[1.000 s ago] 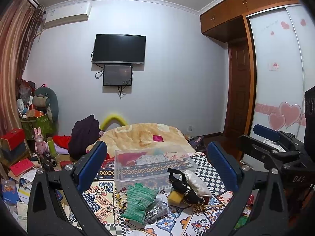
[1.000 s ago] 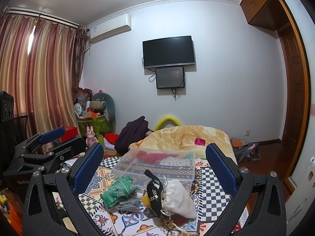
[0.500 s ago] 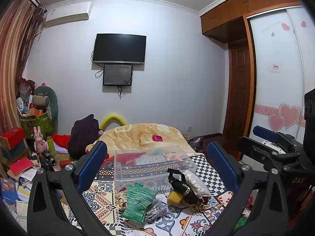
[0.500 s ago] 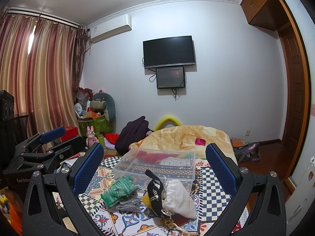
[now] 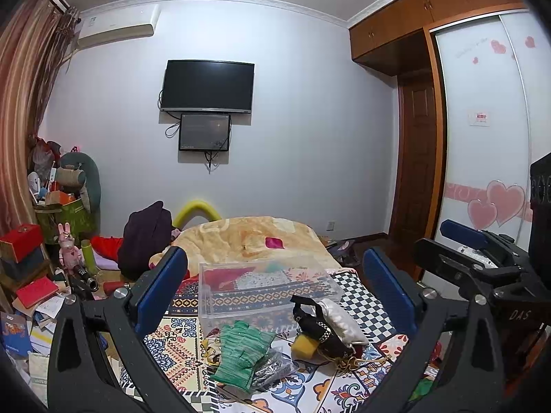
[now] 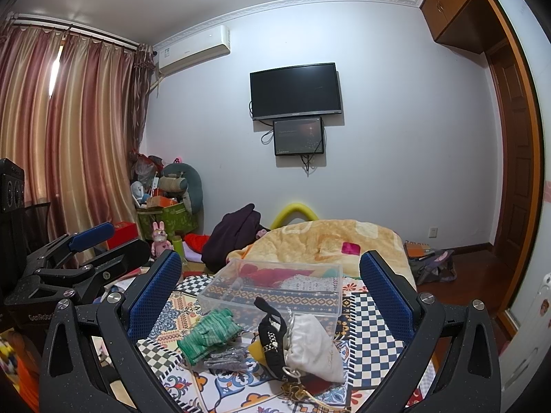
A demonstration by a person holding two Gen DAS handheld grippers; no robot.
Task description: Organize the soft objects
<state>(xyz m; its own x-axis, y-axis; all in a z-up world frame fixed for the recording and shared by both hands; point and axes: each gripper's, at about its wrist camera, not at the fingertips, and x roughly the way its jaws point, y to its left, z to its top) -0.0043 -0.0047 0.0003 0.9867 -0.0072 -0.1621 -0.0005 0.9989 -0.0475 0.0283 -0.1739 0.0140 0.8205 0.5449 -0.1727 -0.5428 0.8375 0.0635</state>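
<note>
Soft objects lie in a loose heap on the patterned bed cover (image 5: 179, 347), just in front of the clear plastic bin (image 5: 265, 289): green knitted gloves (image 5: 242, 352), a grey mesh piece (image 5: 275, 368) partly under them, a white drawstring pouch (image 6: 315, 347), a black studded strap (image 6: 272, 337) draped against the pouch, and a yellow sponge (image 5: 304, 344) tucked beside it. All of these look light and limp, so they should sag and trail when lifted; a pinch through the bunched middle of the gloves or the gathered neck of the pouch would likely hold best, while the thin mesh may slip out. The strap and a gold cord (image 6: 296, 390) could snag neighbours and drag them along. Both grippers hover above the heap, the left gripper (image 5: 272, 296) and the right gripper (image 6: 270, 292) each with jaws spread wide and holding nothing. The bin's rim stands low and open-topped, with bare room inside its near end. The bed's right edge is close to the pouch, so anything dropped there could slide off.
</note>
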